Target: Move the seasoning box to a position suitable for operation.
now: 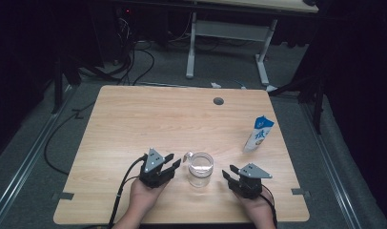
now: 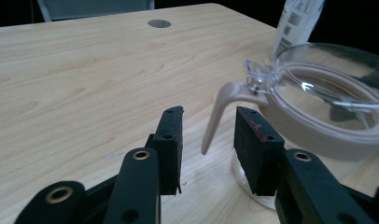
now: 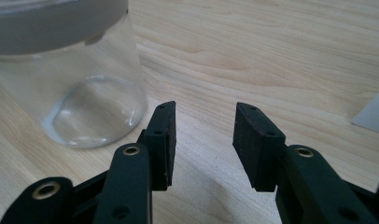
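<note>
Standing near the front edge of a wooden table [image 1: 134, 119]: a clear glass jar [image 1: 200, 169] with a beige collar and a flip-top latch lever [image 2: 220, 114] hanging off its side. Flanking it, two hand-held grippers. Sitting just left of the jar, the left gripper [image 1: 171, 161], jaws partly apart, the lever tip hanging in the gap between them, pads not pressing on it, gripping nothing. Resting to the right of the jar, the right gripper [image 1: 230, 172], jaws likewise about half apart, nothing but bare tabletop between them, jar base close by at their left. Standing farther back toward the right edge, apart from both: a blue-and-white carton [image 1: 258, 134].
</note>
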